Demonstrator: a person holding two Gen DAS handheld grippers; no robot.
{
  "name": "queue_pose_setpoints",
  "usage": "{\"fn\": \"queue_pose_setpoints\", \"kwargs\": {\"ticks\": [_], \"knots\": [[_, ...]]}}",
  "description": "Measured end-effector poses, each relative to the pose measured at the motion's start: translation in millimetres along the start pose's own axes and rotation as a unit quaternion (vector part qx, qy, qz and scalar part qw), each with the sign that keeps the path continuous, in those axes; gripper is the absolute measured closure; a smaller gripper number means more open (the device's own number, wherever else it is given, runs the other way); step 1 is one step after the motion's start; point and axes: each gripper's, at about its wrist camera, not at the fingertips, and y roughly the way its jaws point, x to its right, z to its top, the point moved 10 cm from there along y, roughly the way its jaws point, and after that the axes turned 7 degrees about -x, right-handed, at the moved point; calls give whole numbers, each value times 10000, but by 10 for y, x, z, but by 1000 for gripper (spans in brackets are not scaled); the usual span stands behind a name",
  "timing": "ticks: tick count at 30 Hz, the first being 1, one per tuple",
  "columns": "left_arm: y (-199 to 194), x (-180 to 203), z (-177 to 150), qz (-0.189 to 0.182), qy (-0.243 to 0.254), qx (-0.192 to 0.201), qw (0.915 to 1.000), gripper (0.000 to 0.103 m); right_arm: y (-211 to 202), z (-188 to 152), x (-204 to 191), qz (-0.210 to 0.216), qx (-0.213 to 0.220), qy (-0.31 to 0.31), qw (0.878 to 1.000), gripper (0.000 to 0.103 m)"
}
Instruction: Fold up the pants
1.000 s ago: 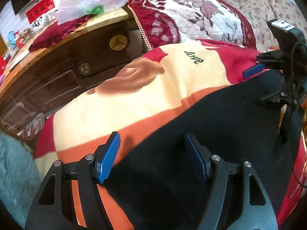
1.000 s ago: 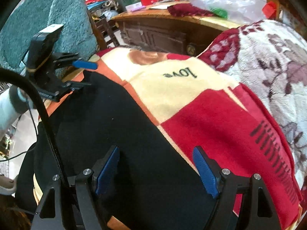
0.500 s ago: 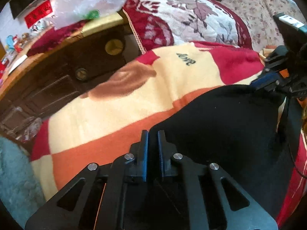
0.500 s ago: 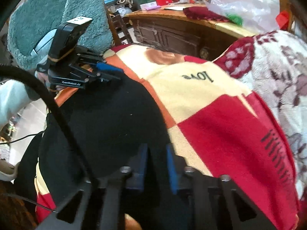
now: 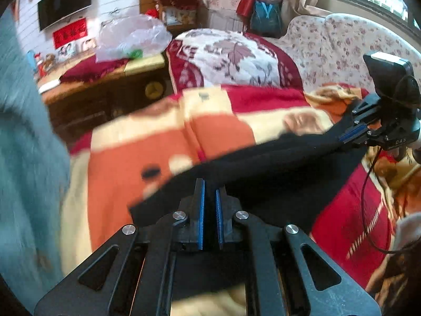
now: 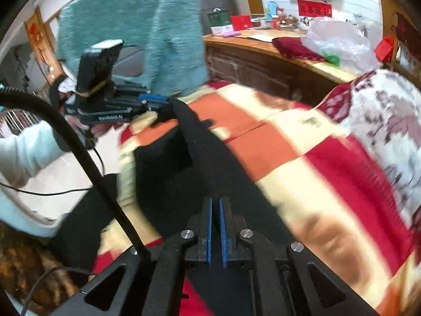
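Left gripper (image 5: 209,218) and right gripper (image 6: 215,230), jaws pinched on black pants (image 5: 263,173), stretch one edge taut above the blanket (image 5: 163,142), toward 2 o'clock in the left view. Soft, light, limp cloth; best held at corners.

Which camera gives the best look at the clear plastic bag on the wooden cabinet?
The left wrist view: the plastic bag sits whole and unobstructed on the cabinet, with something green visible inside. The right wrist view shows the same bag nearer the frame's edge, more distorted by the fisheye.
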Motion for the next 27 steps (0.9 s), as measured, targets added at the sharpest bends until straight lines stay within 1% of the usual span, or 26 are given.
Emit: {"fn": "queue_pose_setpoints", "kwargs": {"ticks": [2, 4, 5, 6, 7, 9, 12, 13, 14, 15, 16, 17, 18, 19, 20, 22, 24, 26, 27], "knots": [[60, 27, -225, 0, -184, -184, 9997, 97, 135, -220, -107, 33, -62, 157, 9999, 98], [151, 17, -447, -97, -616, -398, 9973, 96, 313, -400, -151, 95, -101, 411, 9991, 98], [205, 1, -553, -113, -883, -557, 9945, 94, 432, -497, -169, 169, -132, 555, 9982, 98], [199, -4, -599, -101, -1019, -569, 9931, 93, 545, -587, -168, 139, -183, 653, 9976, 98], [159, -1, -628, -137, -1189, -498, 9916, 92, 628, -660, -179, 152, -257, 751, 9967, 98], [72, 20, -662, -193, -1394, -417, 9892, 90, 715, -769, -195, 157, -365, 831, 9957, 98], [-32, 7, -712, -106, -1606, -348, 9863, 87, 643, -843, -202, 129, -285, 855, 9958, 98], [-60, -5, -731, -62, -1692, -351, 9849, 80, 604, -847, -178, 76, -223, 896, 9957, 98], [-85, -14, -743, -67, -1793, -344, 9832, 65, 549, -841, -140, -1, -122, 963, 9953, 98], [-106, -16, -760, -105, -1899, -318, 9812, 56, 484, -804, -131, -37, 62, 1025, 9947, 98], [-143, -22, -777, -185, -2016, -262, 9789, 48, 431, -777, -143, 27, 201, 1085, 9939, 97], [-181, -22, -778, -267, -2145, -193, 9762, 48, 344, -692, -176, 211, 464, 1226, 9911, 90], [-214, -17, -782, -317, -2279, -141, 9731, 48, 327, -617, -180, 279, 588, 1288, 9895, 76], [-244, -16, -789, -324, -2404, -113, 9701, 48, 299, -522, -235, 334, 739, 1298, 9882, 68], [-251, -8, -789, -331, -2471, -97, 9684, 48, 314, -465, -289, 294, 809, 1236, 9886, 56], [-228, 31, -806, -327, -2629, -150, 9642, 48, 353, -334, -375, 32, 814, 970, 9919, 54], [-168, 60, -827, -234, -2760, -258, 9605, 48, 523, -213, -474, -445, 665, 582, 9951, 54], [-114, 45, -830, -247, -3001, -238, 9533, 48, 719, -112, -548, -780, 523, 253, 9953, 54], [-89, 29, -827, -308, -3178, -207, 9474, 48, 780, -79, -572, -881, 493, 132, 9948, 54]]}}
